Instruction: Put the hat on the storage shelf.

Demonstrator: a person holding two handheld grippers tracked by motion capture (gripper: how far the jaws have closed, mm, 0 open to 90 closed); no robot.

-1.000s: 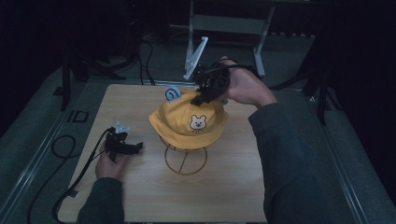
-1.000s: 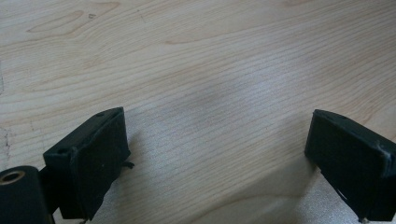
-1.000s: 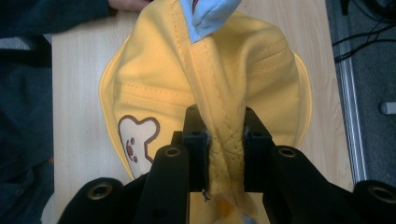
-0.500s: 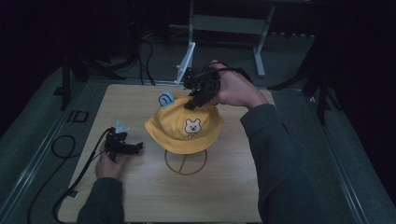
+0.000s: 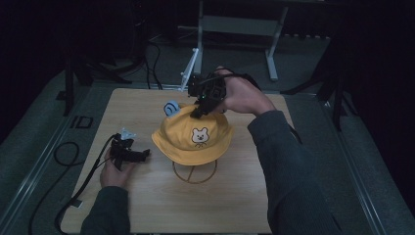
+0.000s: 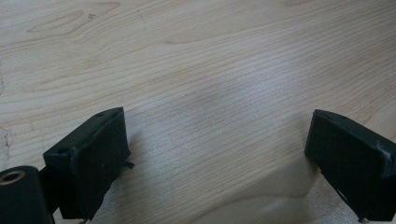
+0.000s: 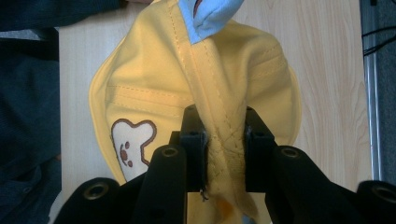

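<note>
On the wooden table (image 5: 147, 205) a yellow hat (image 5: 193, 139) with a small bear face sits on a round wire stand (image 5: 195, 171). The right gripper (image 5: 199, 111) comes from behind and its tips are on the top of the hat, beside a light blue ear (image 5: 171, 107). The left gripper (image 5: 142, 155) lies low on the table at the left, well apart from the hat, with its cable (image 5: 83, 181) going back toward the table edge.

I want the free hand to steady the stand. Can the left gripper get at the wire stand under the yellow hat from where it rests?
Probably yes. The left gripper lies open on the table, with bare wood between it and the wire stand. The hat overhangs the stand, so it would have to come in low.
</note>
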